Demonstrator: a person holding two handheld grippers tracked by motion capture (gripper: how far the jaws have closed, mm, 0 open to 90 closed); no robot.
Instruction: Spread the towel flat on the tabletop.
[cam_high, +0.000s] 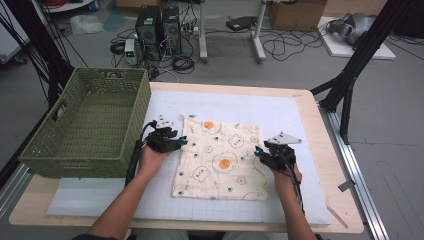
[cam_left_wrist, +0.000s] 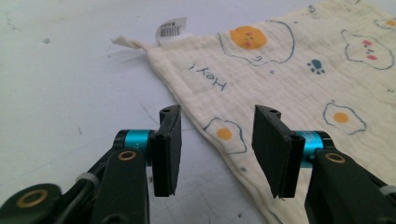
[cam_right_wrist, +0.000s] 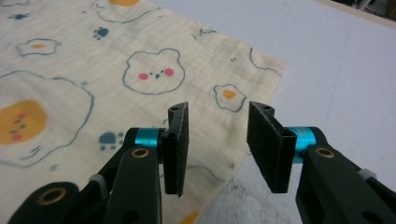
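Beside the green basket (cam_high: 90, 125), I am hovering the left claw (cam_left_wrist: 219, 140) and right claw (cam_right_wrist: 217, 140) half-open, empty, over the flat, unfolded egg-print cloth's (cam_high: 222, 157) edges; folding isn't begun.

Wooden table (cam_high: 320, 125) w/ white mat (cam_high: 280, 110) stood on grey floor (cam_high: 395, 150). Beyond table's far edge: two black PC towers (cam_high: 159, 25) amid tangled cables (cam_high: 285, 45), white desk legs (cam_high: 259, 30), cardboard box (cam_high: 295, 12). Black tripod legs (cam_high: 350, 75) stood right of table, more at left. Even light.
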